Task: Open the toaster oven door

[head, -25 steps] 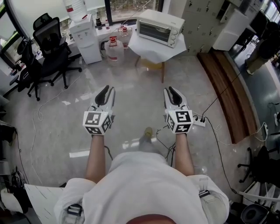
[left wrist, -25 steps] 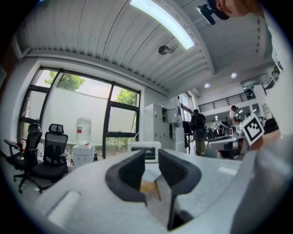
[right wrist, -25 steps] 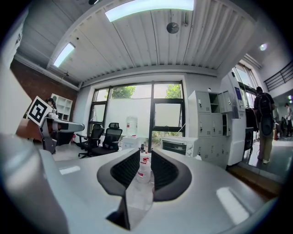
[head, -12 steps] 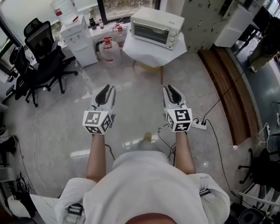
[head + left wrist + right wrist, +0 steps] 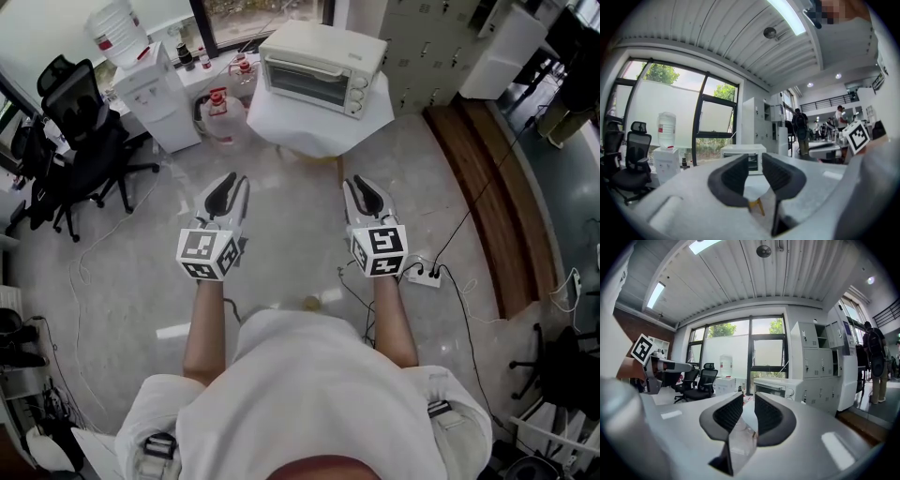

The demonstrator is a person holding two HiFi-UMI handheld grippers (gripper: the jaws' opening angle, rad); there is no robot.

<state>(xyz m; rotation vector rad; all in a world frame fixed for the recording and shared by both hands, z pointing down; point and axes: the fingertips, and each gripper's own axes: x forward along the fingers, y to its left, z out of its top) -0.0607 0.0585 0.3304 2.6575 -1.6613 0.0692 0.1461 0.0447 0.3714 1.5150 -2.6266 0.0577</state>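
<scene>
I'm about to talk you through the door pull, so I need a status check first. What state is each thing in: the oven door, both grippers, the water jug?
Toaster oven door: closed.
Left gripper: fingers apart, nothing between them.
Right gripper: fingers apart, nothing between them.
Water jug: seated on top of the dispenser.
</scene>
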